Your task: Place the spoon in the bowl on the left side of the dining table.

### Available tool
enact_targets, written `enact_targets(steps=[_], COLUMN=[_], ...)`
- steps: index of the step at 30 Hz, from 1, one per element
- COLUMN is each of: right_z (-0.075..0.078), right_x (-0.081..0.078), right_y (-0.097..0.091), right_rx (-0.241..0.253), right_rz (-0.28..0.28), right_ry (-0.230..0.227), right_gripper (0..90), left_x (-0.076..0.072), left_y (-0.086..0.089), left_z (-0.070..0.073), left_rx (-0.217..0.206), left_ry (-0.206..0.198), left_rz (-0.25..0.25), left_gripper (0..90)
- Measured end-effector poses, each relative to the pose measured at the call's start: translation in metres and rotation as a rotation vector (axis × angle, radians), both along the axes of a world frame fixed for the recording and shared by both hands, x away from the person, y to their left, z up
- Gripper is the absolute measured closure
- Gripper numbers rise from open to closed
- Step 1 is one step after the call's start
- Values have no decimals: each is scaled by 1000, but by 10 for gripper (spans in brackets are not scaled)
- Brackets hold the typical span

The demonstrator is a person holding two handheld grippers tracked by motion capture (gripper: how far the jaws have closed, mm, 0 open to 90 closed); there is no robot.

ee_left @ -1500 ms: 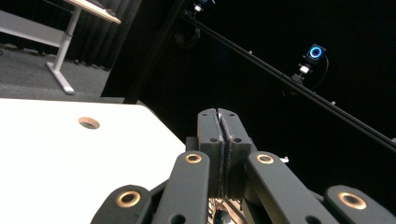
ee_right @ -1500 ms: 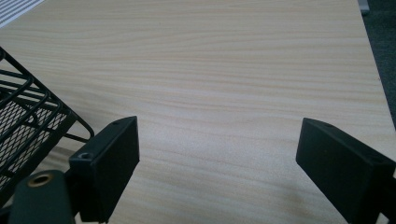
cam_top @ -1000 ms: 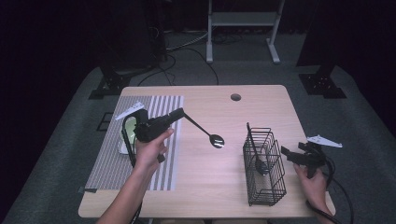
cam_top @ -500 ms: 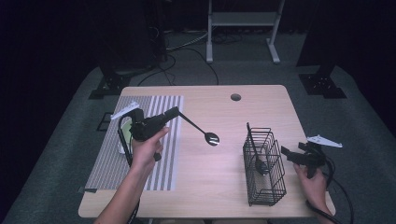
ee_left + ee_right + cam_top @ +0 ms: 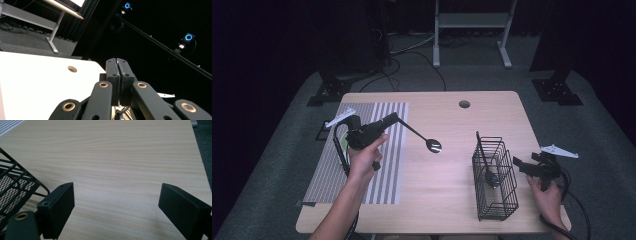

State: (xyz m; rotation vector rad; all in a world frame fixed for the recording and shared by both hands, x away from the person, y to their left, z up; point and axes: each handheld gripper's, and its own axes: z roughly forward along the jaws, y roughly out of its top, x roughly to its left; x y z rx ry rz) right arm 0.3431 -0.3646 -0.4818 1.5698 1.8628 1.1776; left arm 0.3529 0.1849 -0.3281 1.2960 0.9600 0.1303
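My left gripper hovers over the right edge of the striped mat, shut on the thin black handle of a spoon. The spoon's shiny bowl hangs down to the right above the bare table. In the left gripper view the jaws are pressed together. A black wire basket stands at the front right with a dark utensil upright inside it. My right gripper rests low just right of the basket, open and empty. The right gripper view shows its jaws wide apart over the wood, beside the basket corner.
The wooden table has a round cable hole near its back edge. Behind the table, a white-legged stand rises from the dark floor. Cables trail from both grippers.
My left gripper has carried the spoon a little to the left and back, toward the mat. The right gripper has stayed where it was.
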Motion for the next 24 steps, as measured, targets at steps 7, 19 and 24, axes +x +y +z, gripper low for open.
enact_targets(steps=[7,19,24], right_z=[0,0,0], right_x=[0,0,0], right_y=[0,0,0], right_rx=[-1,-1,-1], right_rz=[-1,-1,-1], right_ry=[2,3,4], right_gripper=[123,123,123], left_x=[3,5,6], left_y=[9,22,28], left_z=[-3,-1,-1], left_rx=[-5,1,0], left_ry=[8,5,4], left_rz=[22,57,71], left_gripper=[895,895,894])
